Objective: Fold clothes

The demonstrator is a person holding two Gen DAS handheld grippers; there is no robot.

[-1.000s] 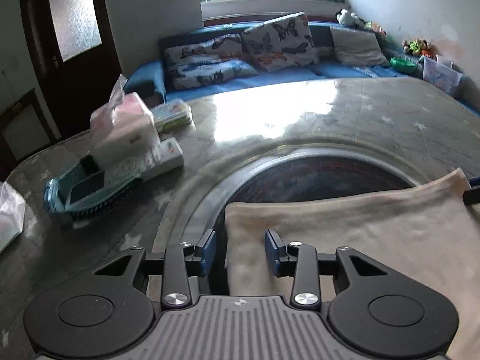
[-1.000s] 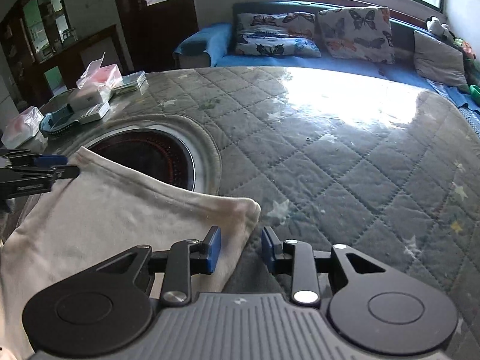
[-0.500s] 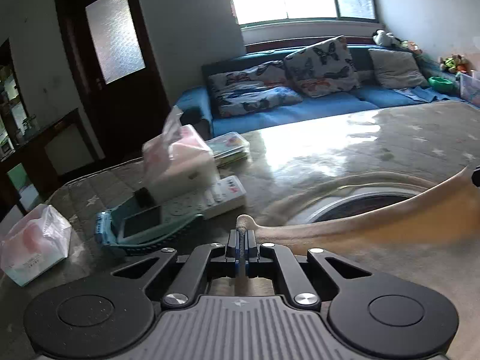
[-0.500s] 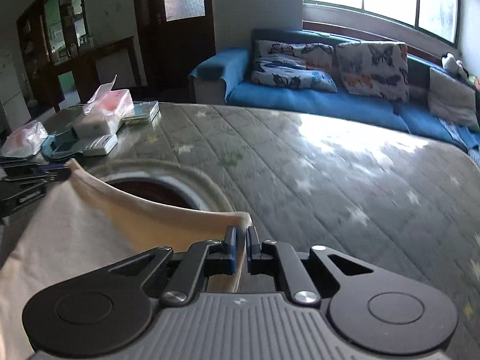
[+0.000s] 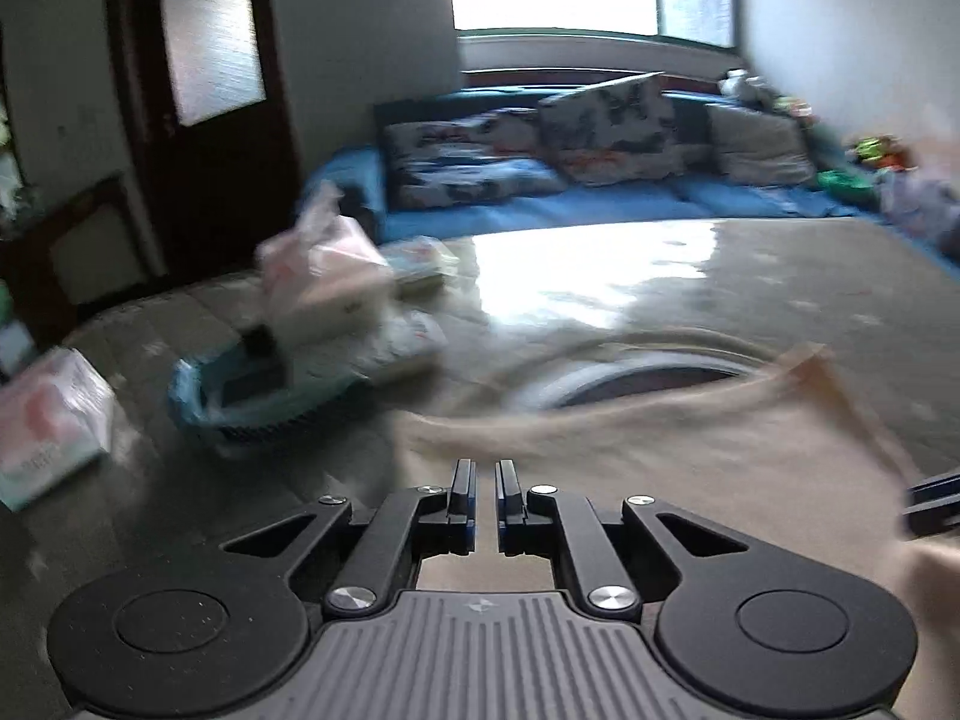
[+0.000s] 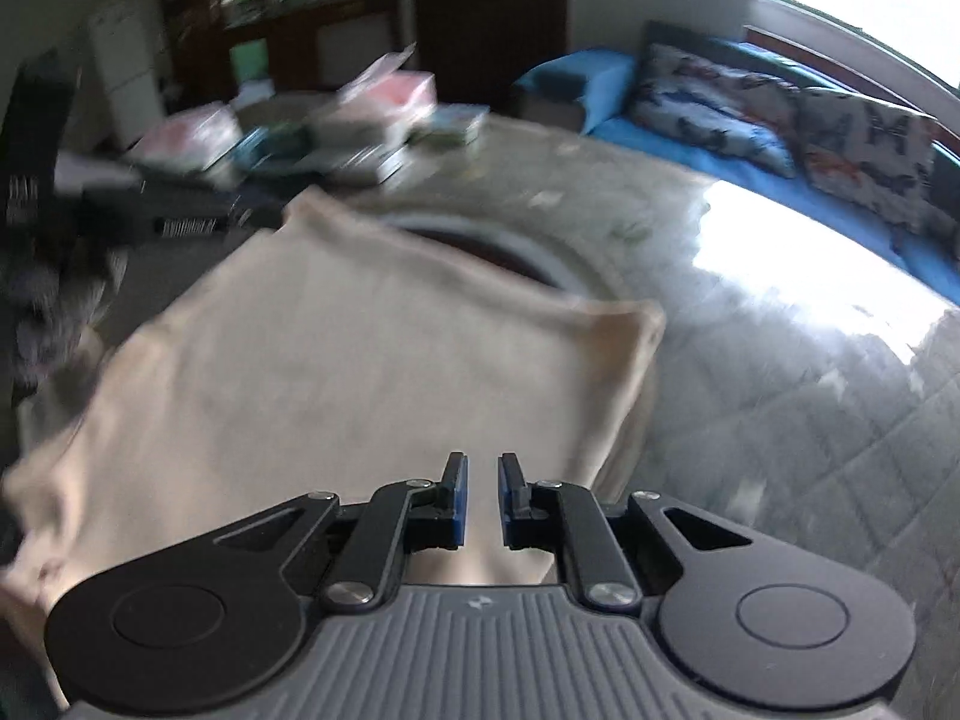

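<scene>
First fold laid, more left to do
Both hand-held grippers, left (image 5: pixel 486 495) and right (image 6: pixel 482 498), hang released over the doubled beige garment (image 6: pixel 336 372).

In the left wrist view the left gripper (image 5: pixel 486 501) sat at the lower centre, over the near edge of the garment (image 5: pixel 690 480), which spread across the lower right of the frame on the quilted table (image 5: pixel 780 276). A round opening (image 5: pixel 636 381) lay just behind the garment's far edge. At centre left a tissue pack (image 5: pixel 324 282) rested above a tray (image 5: pixel 252 390); another packet (image 5: pixel 48 426) lay at the far left. The sofa (image 5: pixel 600 204) ran behind the table.

In the right wrist view the right gripper (image 6: pixel 482 498) sat at the lower centre over the garment (image 6: pixel 336 384), with the sofa (image 6: pixel 750 162) at upper right.
</scene>
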